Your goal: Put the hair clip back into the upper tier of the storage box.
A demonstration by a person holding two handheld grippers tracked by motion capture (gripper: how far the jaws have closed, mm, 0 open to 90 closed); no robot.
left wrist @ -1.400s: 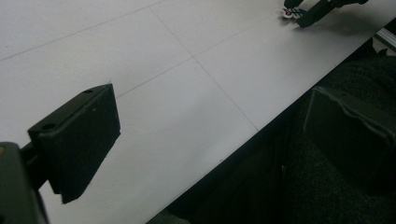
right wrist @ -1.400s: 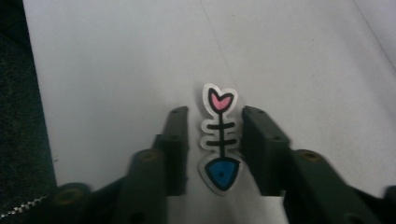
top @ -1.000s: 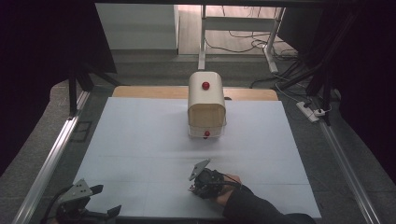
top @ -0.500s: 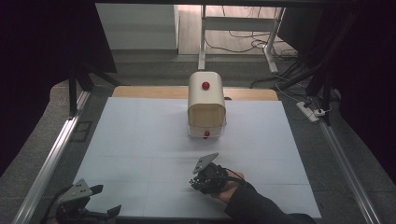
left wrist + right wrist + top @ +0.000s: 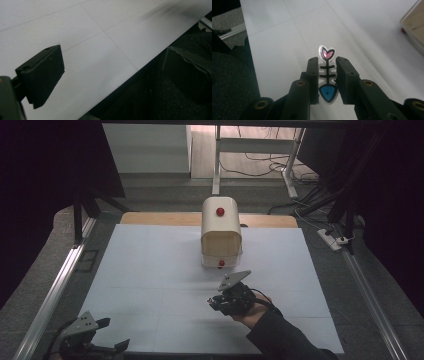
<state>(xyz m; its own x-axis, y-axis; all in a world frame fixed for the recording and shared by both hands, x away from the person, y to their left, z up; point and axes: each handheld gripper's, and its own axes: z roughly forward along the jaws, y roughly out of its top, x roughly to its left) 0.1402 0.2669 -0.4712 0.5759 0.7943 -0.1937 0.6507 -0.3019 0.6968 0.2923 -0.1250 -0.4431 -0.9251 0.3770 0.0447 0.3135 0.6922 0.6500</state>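
Fish-bone sticker (image 5: 327, 75) clamped, right tool (image 5: 216, 301) lifted nearer box (image 5: 221, 231).

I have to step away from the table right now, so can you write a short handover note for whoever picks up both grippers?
Right gripper: shut on the fish-bone sticker, held above the white mat, in front of the cream box.
Left gripper: open, holding nothing, at the mat's near left corner.
Cream box: at the far middle of the mat, a red knob on top and one low on its front.
Done: sticker picked up.
Left: probably carrying it to the box; where it goes is not shown.
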